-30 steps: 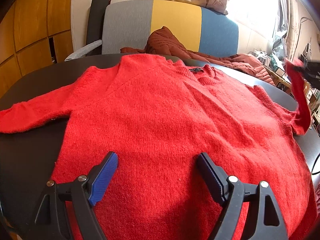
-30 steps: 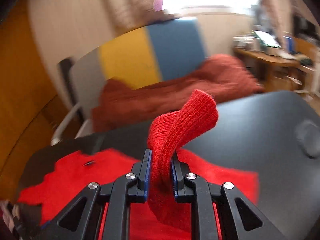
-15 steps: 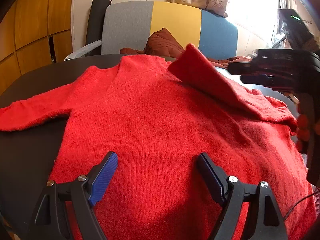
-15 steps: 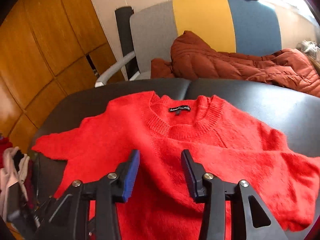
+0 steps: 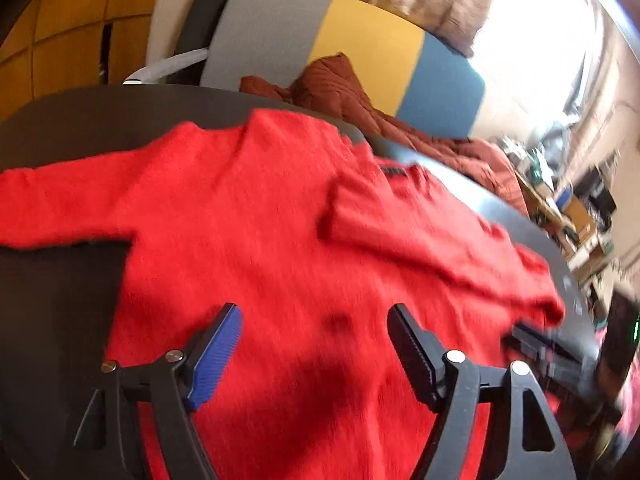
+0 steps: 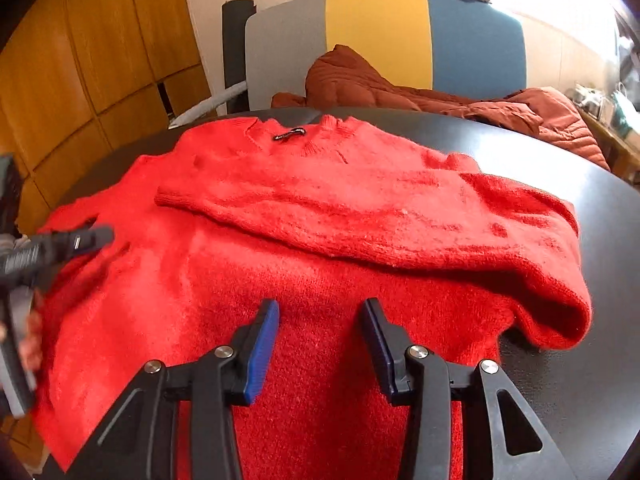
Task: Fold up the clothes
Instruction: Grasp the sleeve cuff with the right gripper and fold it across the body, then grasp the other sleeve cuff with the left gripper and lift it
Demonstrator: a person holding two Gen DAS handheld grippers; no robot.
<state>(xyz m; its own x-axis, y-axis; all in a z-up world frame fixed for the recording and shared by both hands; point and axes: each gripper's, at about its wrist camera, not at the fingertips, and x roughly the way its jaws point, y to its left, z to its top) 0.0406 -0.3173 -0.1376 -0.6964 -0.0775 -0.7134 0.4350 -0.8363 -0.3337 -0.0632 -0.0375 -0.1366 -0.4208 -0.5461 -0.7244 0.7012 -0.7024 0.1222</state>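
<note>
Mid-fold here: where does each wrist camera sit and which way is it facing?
Left wrist: on the left gripper, low over the red sweater, facing the chair; own jaws open.
Right wrist: on the right gripper, over the hem, facing the collar; own jaws open, left gripper at left edge.
Shared: sweater, folded sleeve, black table, chair.

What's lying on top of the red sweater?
One of its own sleeves lies folded across the sweater chest, below the collar label. The chest under that sleeve is covered. Both grippers hover open above it.
</note>
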